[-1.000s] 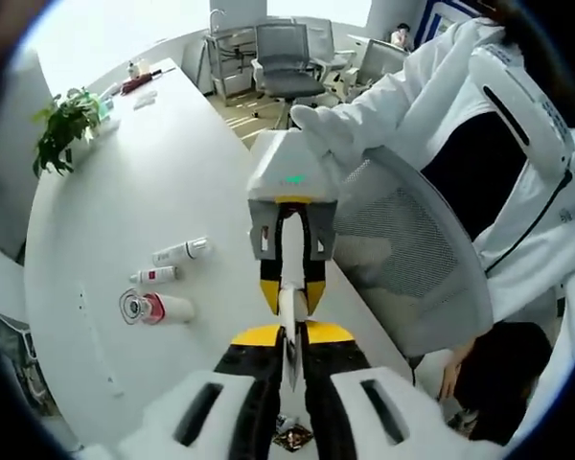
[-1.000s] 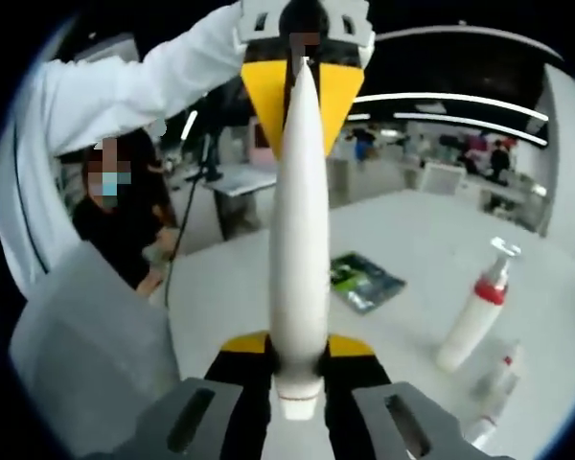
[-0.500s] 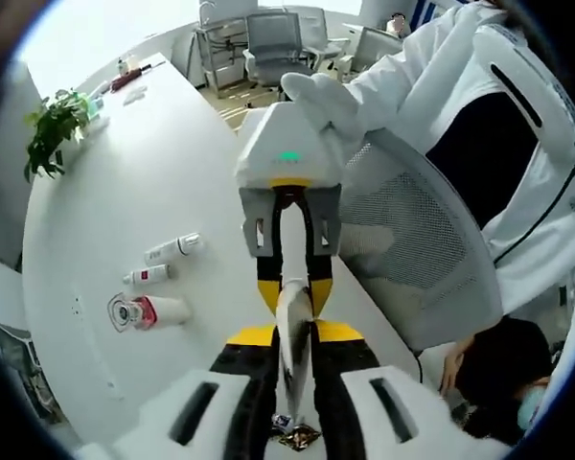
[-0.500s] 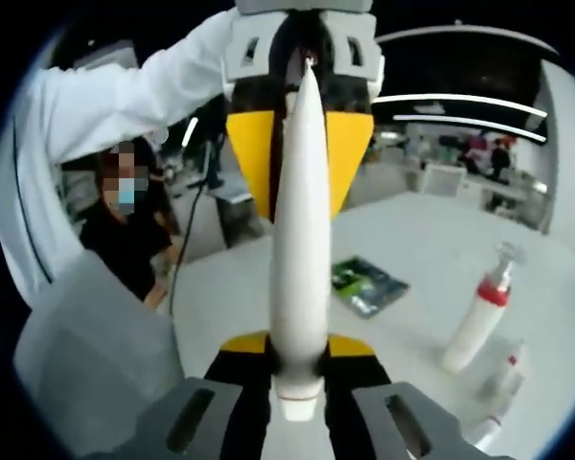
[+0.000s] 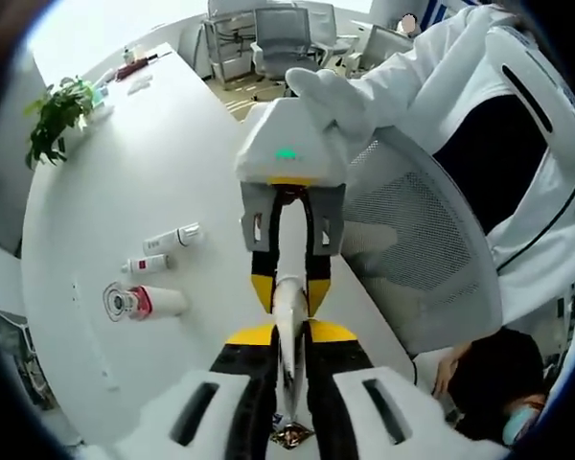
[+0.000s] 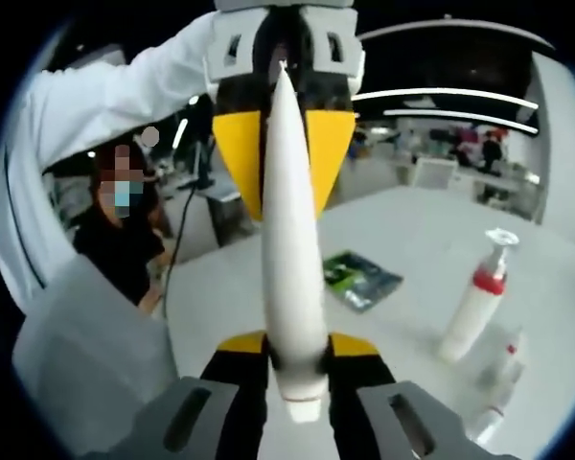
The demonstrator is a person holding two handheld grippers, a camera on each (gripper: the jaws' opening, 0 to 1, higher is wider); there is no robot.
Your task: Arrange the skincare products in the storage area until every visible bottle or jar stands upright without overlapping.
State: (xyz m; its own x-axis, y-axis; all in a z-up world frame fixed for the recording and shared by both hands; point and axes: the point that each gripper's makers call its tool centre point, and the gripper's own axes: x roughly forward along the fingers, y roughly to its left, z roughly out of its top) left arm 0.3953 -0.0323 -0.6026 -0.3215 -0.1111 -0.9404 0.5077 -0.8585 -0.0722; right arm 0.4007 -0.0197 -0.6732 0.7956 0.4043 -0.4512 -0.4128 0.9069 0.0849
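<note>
Both grippers clamp the same white tube, held in the air between them: in the right gripper view the right gripper (image 6: 295,369) pinches its capped end at bottom centre while the left gripper (image 6: 284,72) grips the flat crimped tip at the top, and in the left gripper view the tube (image 5: 289,316) runs up the middle from the left gripper's shut jaws to the right gripper (image 5: 289,259). With two holds on one soft tube, any pull or twist out of step could bend it or tear it from one grip. At centre left of the left gripper view a pump bottle (image 5: 144,301) and two small tubes (image 5: 172,237) lie flat on the table (image 5: 125,172), not yet stood up, and a careless lowering could knock or overlap them.
</note>
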